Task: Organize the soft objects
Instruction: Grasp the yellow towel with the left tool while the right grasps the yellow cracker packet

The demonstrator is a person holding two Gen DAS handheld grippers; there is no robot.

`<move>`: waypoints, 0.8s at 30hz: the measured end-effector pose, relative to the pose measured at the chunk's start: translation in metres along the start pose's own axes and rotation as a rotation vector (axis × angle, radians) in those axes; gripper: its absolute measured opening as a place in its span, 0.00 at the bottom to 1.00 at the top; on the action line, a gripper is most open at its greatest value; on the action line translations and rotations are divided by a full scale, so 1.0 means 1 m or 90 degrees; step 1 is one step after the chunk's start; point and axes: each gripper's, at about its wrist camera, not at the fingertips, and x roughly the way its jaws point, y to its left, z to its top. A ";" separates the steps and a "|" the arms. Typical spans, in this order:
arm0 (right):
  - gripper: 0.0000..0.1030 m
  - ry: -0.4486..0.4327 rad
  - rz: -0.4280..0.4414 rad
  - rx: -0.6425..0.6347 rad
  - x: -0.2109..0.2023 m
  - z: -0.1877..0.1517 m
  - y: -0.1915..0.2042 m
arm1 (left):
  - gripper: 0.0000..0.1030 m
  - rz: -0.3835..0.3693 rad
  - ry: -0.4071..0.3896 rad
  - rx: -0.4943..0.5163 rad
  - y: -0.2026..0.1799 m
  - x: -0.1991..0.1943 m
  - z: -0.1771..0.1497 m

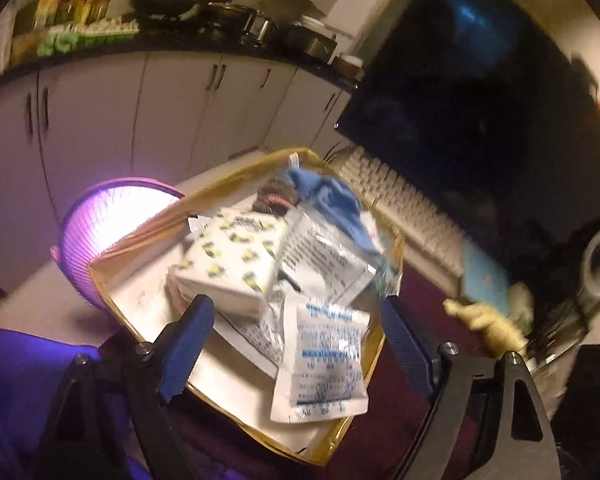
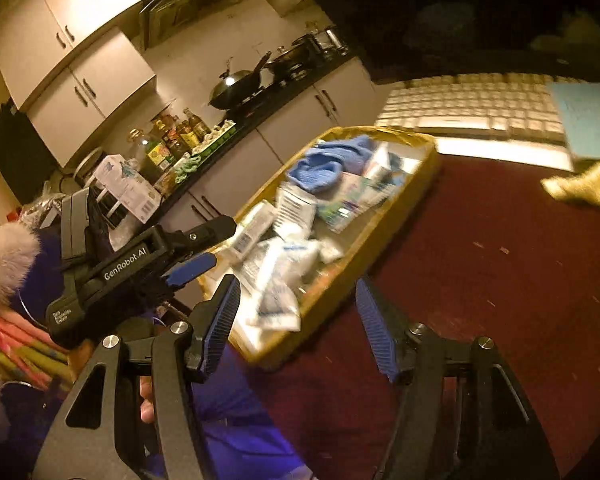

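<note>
White lettering "GenRobot.AI" stands along the side of the black left gripper [image 2: 188, 270] body in the right wrist view, while the blue print on the white sachets [image 1: 324, 364] is too blurred to read.

A home kitchen: white cabinets [image 2: 100, 76], a wok [image 2: 236, 84] on the stove, sauce bottles [image 2: 176, 132].

Glossy plastic sachets [image 1: 320, 360], soft blue cloth [image 2: 324, 164] — cardboard tray [image 2: 380, 248] (matt) — on dull maroon table [image 2: 480, 260].
</note>
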 end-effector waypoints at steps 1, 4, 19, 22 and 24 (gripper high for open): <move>0.59 0.002 -0.004 0.004 -0.004 -0.002 -0.004 | 0.83 0.005 -0.012 0.015 -0.008 -0.003 -0.004; 0.59 -0.002 -0.025 0.016 -0.022 -0.011 -0.023 | 0.83 -0.015 -0.010 0.049 -0.033 -0.008 -0.012; 0.59 -0.066 -0.212 0.128 -0.138 -0.023 -0.116 | 0.83 -0.157 0.107 0.187 -0.147 0.002 -0.068; 0.59 -0.073 -0.260 0.113 -0.155 -0.017 -0.129 | 0.83 -0.173 0.118 0.182 -0.150 0.007 -0.070; 0.59 -0.072 -0.300 0.118 -0.160 -0.014 -0.143 | 0.83 -0.170 0.123 0.179 -0.151 0.010 -0.071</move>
